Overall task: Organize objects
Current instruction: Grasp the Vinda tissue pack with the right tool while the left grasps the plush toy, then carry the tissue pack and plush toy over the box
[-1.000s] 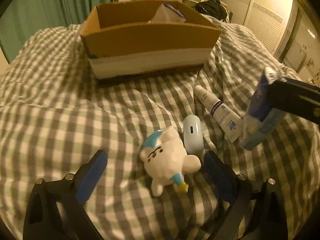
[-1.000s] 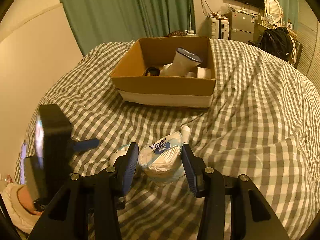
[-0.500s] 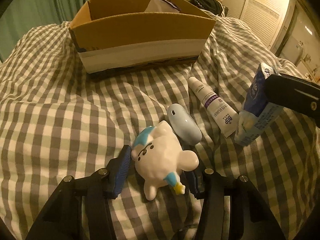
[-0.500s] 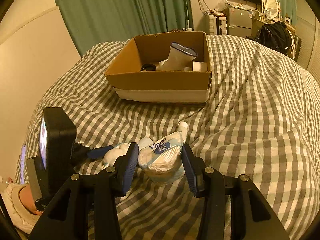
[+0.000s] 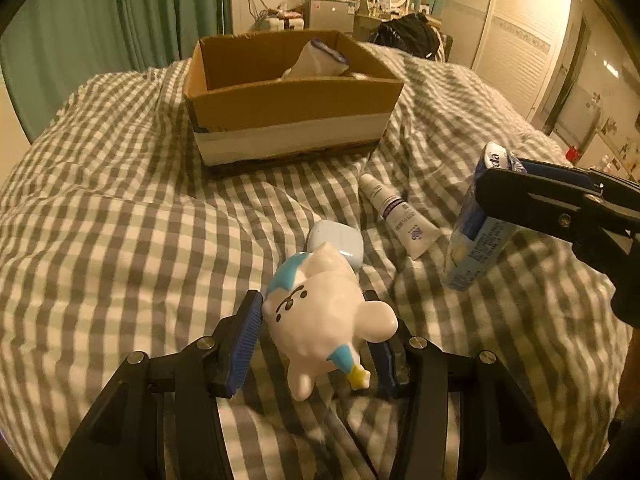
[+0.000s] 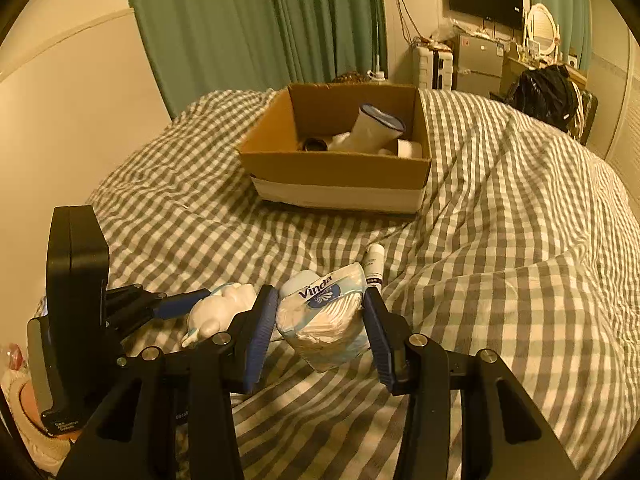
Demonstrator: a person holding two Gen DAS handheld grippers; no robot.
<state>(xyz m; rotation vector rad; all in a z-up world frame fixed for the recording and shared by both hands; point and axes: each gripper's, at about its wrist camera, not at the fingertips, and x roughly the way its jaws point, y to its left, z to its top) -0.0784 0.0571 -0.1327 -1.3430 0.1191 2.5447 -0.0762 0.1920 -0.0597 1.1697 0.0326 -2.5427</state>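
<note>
My left gripper (image 5: 316,338) is shut on a white toy figure with a blue head patch (image 5: 320,312), lifted off the checked bedspread. My right gripper (image 6: 320,324) is shut on a Vinda tissue pack (image 6: 326,314), which also shows at the right of the left wrist view (image 5: 476,224). The toy also shows in the right wrist view (image 6: 218,312). A pale blue case (image 5: 338,238) and a white tube (image 5: 400,216) lie on the bedspread. An open cardboard box (image 5: 296,120) stands farther back, with a white pouch (image 6: 374,128) and other items inside.
The checked bedspread (image 5: 120,220) is rumpled with folds around the box. Green curtains (image 6: 260,20) hang behind the bed. A black bag (image 6: 546,94), small fridge and shelves stand at the far right. A wall lies to the left in the right wrist view.
My left gripper closed on the white toy and lifted it toward the box. My right gripper kept hold of the tissue pack and rose a little.
</note>
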